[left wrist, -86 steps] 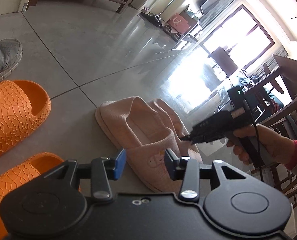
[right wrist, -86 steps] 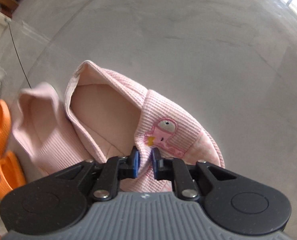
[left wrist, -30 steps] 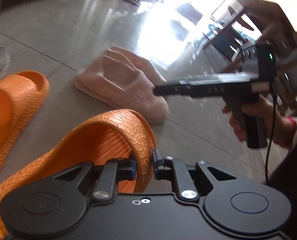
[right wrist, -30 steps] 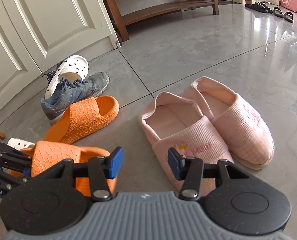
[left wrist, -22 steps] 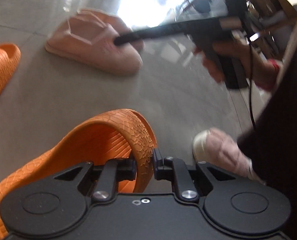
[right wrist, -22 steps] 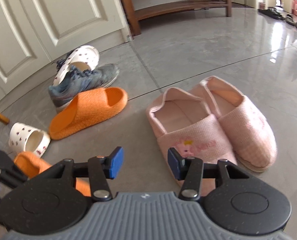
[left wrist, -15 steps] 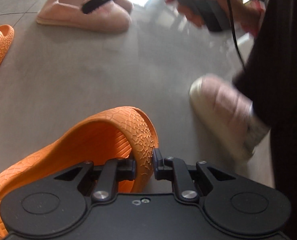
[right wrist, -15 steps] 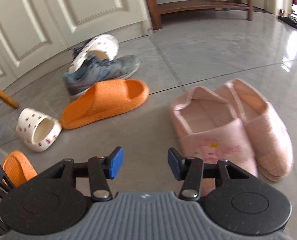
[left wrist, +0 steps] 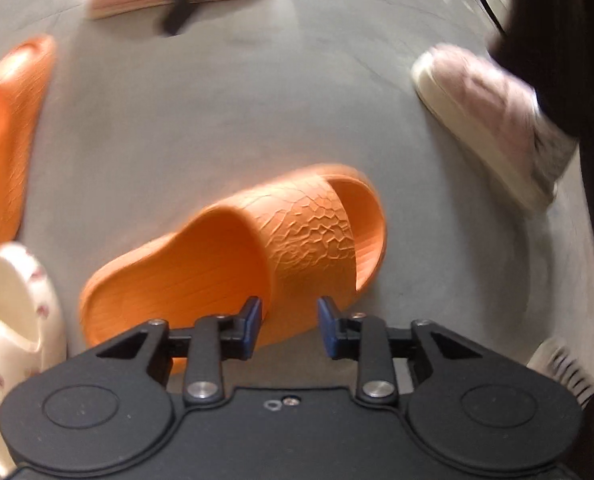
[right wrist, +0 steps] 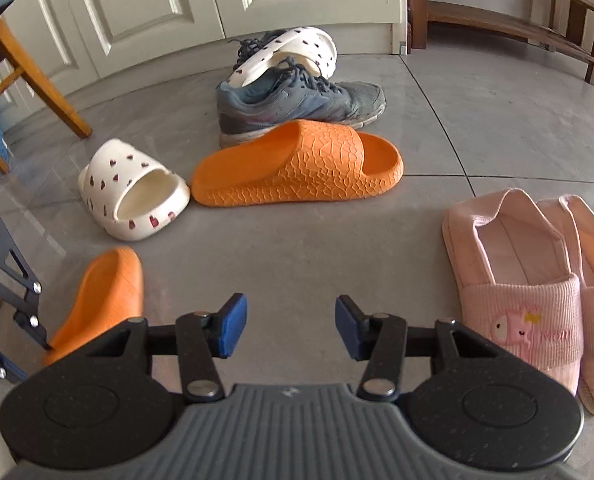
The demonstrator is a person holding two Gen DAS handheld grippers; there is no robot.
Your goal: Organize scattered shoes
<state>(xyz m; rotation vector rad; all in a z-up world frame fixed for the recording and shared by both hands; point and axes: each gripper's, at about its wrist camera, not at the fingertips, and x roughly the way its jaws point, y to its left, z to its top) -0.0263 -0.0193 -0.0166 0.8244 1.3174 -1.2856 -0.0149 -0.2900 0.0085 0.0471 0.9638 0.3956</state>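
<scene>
An orange slide (left wrist: 249, 248) lies on the grey floor just in front of my left gripper (left wrist: 289, 322), which is open and empty, jaws apart behind its strap. The same slide shows in the right wrist view (right wrist: 105, 296) at lower left. Its mate, a second orange slide (right wrist: 297, 164), lies further off; it also shows in the left wrist view (left wrist: 5, 136). My right gripper (right wrist: 291, 326) is open and empty above bare floor. A pair of pink slippers (right wrist: 537, 288) sits side by side at right.
A white clog with hearts (right wrist: 133, 192) lies beside the far orange slide; another (right wrist: 289, 56) rests on a grey sneaker (right wrist: 297, 100) near white doors. A wooden chair leg (right wrist: 41, 76) stands left, a wooden rack (right wrist: 517, 20) right. The person's slippered foot (left wrist: 489, 120) is close.
My left gripper has opened and let go of the orange slide, which now lies on the floor. My right gripper has swung left, staying open, away from the pink slippers.
</scene>
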